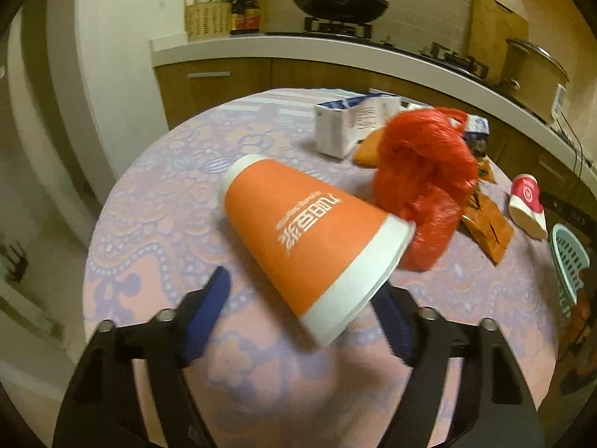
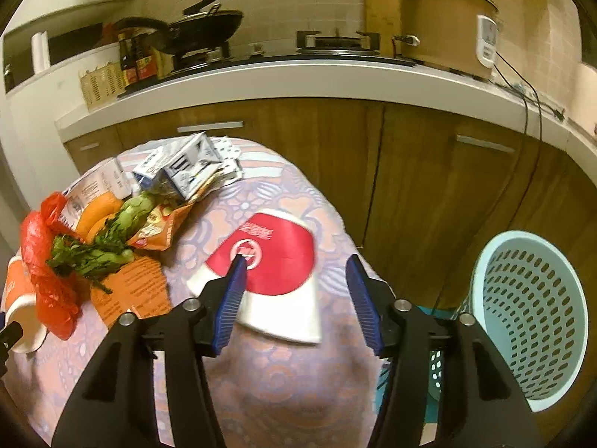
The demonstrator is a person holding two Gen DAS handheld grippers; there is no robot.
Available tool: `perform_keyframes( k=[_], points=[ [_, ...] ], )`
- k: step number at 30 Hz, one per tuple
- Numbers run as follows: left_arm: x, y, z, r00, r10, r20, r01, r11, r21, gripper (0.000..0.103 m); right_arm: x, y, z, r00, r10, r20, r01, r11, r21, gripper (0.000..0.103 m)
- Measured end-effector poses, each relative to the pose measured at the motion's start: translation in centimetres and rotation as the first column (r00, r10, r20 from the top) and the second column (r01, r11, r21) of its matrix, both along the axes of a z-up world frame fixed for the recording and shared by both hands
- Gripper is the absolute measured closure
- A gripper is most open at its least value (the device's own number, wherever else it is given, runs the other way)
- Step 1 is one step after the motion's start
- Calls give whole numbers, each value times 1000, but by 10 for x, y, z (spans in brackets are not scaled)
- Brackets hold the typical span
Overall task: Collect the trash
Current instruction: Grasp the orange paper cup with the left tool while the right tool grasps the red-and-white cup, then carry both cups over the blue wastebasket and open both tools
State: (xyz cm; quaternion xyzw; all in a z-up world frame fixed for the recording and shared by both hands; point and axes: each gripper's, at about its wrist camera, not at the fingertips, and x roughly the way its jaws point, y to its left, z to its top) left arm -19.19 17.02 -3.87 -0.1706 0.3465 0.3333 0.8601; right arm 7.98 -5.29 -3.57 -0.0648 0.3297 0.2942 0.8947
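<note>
Left claw (image 1: 300,300): jaws apart, bracketing the rim end of the orange cup (image 1: 309,240) (lying on its side) on the surface (image 1: 156,224). Right claw (image 2: 294,280): jaws wide, over the flattened red cup (image 2: 276,261); mesh basket (image 2: 530,317) just beside.

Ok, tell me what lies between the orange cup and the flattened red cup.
Left wrist view: a red plastic bag and an orange wrapper.
</note>
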Motion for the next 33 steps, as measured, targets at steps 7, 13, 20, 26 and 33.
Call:
perform_keyframes(
  k=[7,13,20,26,33],
  points=[
    [-4,24,-1,998,54,9,-54,998,-16,43,27,-3,-8,994,10,-110,-6,999,38,39],
    [12,30,-3,1000,20,14,-19,999,-27,55,38,20,-20,974,91,-206,-78,995,67,34],
    [18,35,-9,999,3,42,0,998,-64,97,35,39,-19,965,139,-222,-126,989,73,54],
    [12,18,16,991,-17,130,17,1000,1,103,19,24,8,980,151,-133,-136,984,115,61],
    [20,-22,64,965,-101,240,87,994,67,103,6,-15,42,994,100,-35,-94,983,156,61]
  ],
)
